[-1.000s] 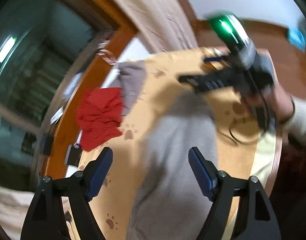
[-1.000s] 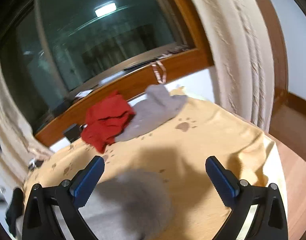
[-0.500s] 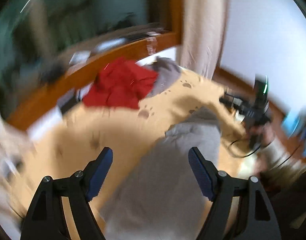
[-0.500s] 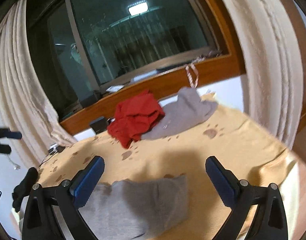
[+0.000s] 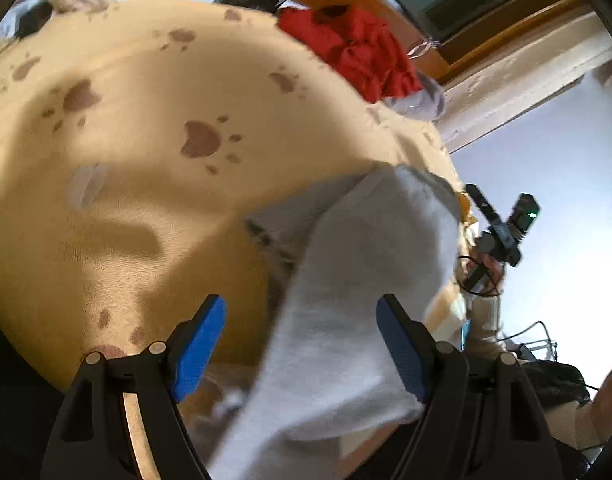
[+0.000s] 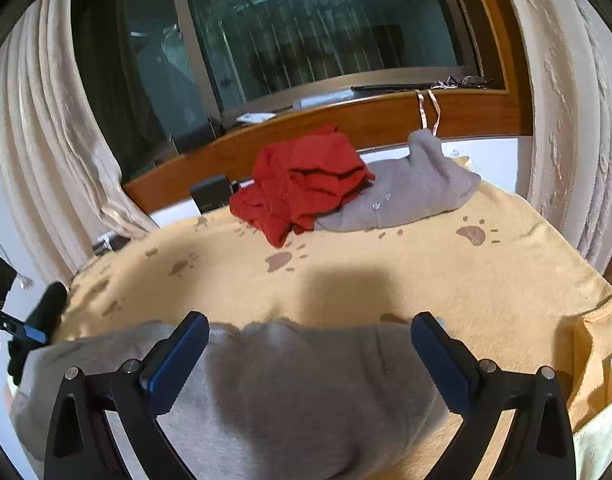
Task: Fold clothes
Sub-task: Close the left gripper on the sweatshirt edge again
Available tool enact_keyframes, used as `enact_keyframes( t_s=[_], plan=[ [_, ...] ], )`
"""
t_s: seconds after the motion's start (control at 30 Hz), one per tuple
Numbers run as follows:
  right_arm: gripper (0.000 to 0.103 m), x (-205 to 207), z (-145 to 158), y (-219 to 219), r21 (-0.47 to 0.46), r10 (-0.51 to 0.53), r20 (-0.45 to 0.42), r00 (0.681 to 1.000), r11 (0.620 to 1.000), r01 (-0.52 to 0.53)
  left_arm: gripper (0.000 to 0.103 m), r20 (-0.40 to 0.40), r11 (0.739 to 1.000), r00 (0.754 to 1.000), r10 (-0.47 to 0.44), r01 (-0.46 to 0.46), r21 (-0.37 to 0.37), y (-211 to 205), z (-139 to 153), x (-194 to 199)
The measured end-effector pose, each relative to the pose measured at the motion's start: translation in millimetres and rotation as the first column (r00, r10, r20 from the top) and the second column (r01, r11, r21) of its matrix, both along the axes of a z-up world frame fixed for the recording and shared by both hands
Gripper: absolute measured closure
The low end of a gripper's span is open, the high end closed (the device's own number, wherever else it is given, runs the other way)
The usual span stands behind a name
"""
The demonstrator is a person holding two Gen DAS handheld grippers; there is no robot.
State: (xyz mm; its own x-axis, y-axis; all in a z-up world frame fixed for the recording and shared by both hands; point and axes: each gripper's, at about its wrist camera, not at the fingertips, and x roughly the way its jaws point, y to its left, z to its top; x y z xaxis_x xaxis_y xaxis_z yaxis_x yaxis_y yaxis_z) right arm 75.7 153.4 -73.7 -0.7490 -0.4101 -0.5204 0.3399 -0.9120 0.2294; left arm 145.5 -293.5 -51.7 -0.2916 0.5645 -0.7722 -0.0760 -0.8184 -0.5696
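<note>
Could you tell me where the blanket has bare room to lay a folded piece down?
The middle of the blanket is bare, between the near grey garment and the far red clothes. The far edge is crowded.

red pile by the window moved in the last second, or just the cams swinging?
No. In the right wrist view the red pile still lies against the grey garment, below the wooden sill, as before. Only the cameras swung.

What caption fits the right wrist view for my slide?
Open right gripper above a grey garment on a paw-print blanket, red garment piled behind.
</note>
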Motion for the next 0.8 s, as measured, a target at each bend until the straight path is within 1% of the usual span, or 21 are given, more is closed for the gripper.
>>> enact_keyframes(
  t_s=[0.13,0.33,0.5,0.6,0.67,0.73,0.8],
  plan=[
    [0.000,1,0,-3,0.013,-0.012,0.002,1.000,1.000,0.012,0.023,0.018,0.997,1.000,-0.012,0.010,0.073,-2,-10,-8],
    [0.000,1,0,-6,0.026,-0.033,0.004,0.999,0.999,0.033,0.024,0.025,0.986,0.996,-0.090,0.086,0.141,12,-8,-13],
    [0.000,-2,-2,-8,0.023,-0.036,0.006,0.999,0.999,0.035,0.024,0.043,0.967,0.991,-0.127,0.114,0.227,23,-5,-11],
    [0.000,-2,-2,-8,0.031,-0.033,-0.001,0.999,0.999,0.033,0.024,0.029,0.954,0.989,-0.147,0.134,0.267,30,0,-5],
    [0.000,-2,-3,-6,0.024,-0.034,-0.001,0.999,0.999,0.034,0.024,0.025,0.959,0.987,-0.156,0.146,0.245,34,1,-1],
    [0.000,-3,-4,-3,0.010,-0.042,0.007,0.999,0.999,0.042,0.024,0.032,0.980,0.991,-0.131,0.125,0.156,35,0,0],
    [0.000,-4,-5,0,-0.006,-0.050,0.016,0.999,0.999,0.050,0.024,0.043,0.992,0.995,-0.092,0.088,0.096,30,-6,-2]
  ],
)
